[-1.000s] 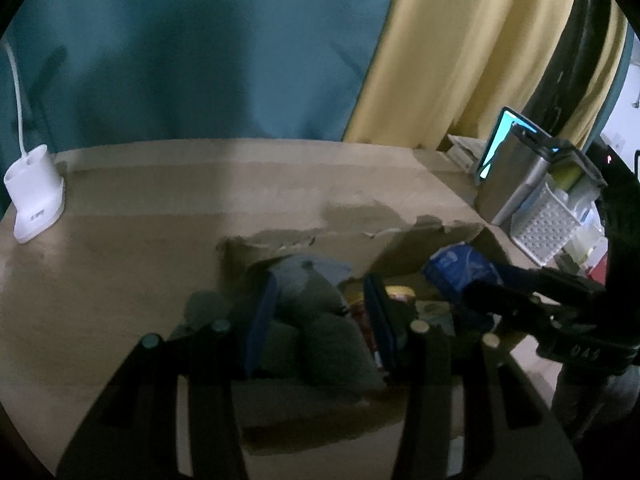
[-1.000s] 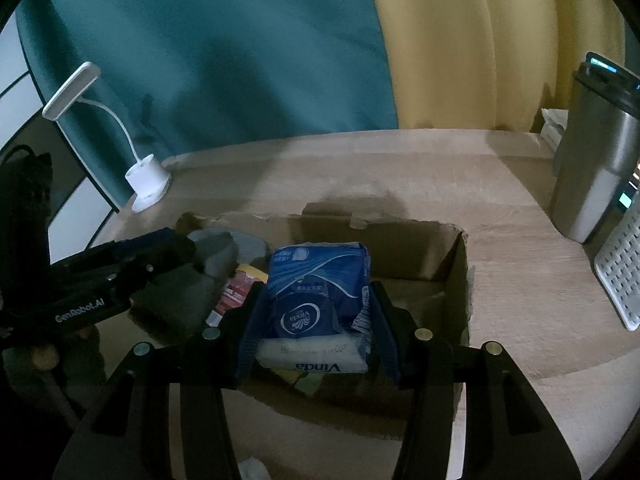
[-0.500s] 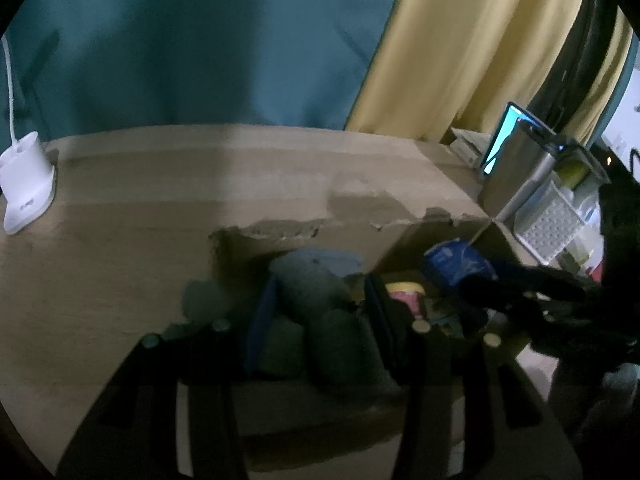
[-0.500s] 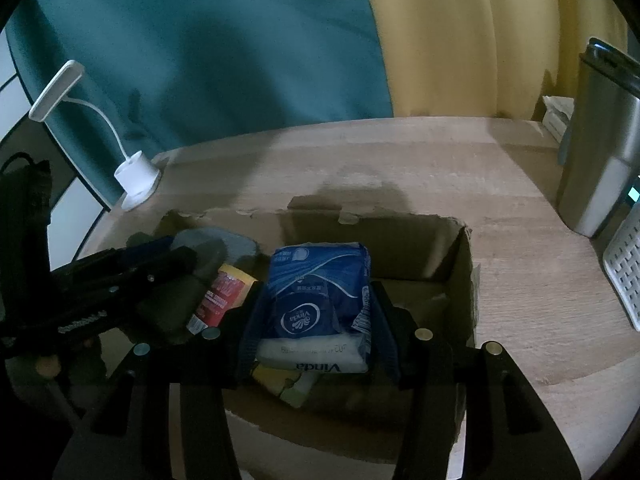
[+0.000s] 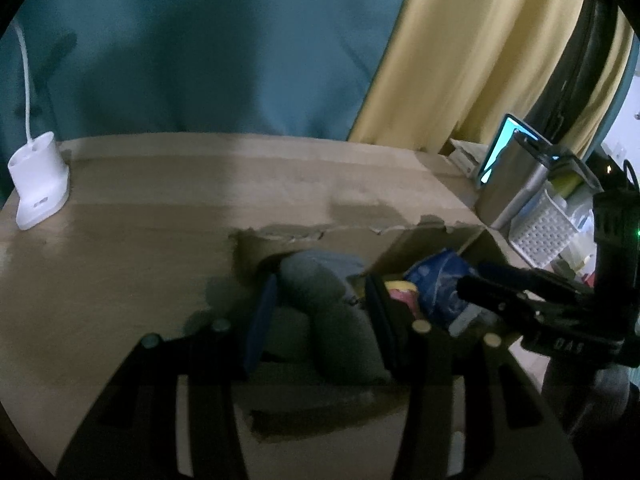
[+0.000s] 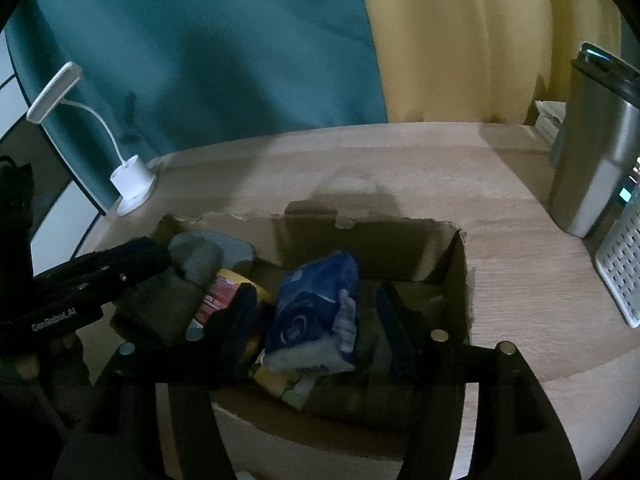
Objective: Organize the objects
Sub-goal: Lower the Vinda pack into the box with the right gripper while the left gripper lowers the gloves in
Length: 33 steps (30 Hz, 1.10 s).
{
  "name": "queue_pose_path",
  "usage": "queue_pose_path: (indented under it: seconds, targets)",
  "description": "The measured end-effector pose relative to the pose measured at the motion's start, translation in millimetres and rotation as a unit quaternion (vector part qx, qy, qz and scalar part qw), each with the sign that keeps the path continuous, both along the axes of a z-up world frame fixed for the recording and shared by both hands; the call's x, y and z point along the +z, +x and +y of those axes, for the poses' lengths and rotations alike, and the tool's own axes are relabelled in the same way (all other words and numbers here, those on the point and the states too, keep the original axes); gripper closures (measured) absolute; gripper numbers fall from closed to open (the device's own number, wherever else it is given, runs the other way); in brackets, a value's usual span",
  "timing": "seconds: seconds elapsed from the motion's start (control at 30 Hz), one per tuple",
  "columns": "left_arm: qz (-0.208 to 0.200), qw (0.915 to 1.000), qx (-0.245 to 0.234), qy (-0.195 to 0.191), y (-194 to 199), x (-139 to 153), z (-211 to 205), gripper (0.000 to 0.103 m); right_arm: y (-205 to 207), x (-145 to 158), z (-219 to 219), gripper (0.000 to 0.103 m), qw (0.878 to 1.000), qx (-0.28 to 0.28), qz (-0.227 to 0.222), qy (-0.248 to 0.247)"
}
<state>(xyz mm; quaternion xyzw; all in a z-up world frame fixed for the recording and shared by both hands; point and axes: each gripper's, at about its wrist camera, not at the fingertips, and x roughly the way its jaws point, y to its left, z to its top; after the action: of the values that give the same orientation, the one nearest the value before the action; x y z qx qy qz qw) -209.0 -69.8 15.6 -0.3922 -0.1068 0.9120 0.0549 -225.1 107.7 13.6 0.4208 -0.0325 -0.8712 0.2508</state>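
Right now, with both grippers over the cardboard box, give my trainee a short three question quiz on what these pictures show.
1. True or false: the right gripper is clamped tight on the blue tissue pack.
2. What does the left gripper hold: A) the white lamp, B) the grey socks, C) the steel tumbler?
3. Fill in: the tissue pack lies inside the ____.

Key
1. False: its jaws have just been opening, and the pack lies tilted between them, loose in the cardboard box.
2. B: the jaws are shut on the socks at the box's left end.
3. Cardboard box.
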Motion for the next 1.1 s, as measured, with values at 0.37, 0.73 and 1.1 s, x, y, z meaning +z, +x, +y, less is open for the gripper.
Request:
queue_pose_path:
  seconds: [0.37,0.73,1.1]
  targets:
    - [0.006,1.0000,0.002,0.000,12.9,4.9,2.2,0.055,11.5,8.3,3.6,0.037,1.000,0.000,0.012,0.001]
    - [0.014,0.9999,0.002,-0.003,29.1,10.6,2.3,0.055,28.9,17.7,6.3,0.037,1.000,-0.003,0.023,0.002]
    - [0.023,0.9997,-0.003,-0.004,45.3,16.6,9.0,0.055,45.5,23.7,13.4,0.037,0.999,-0.010,0.030,0.003]
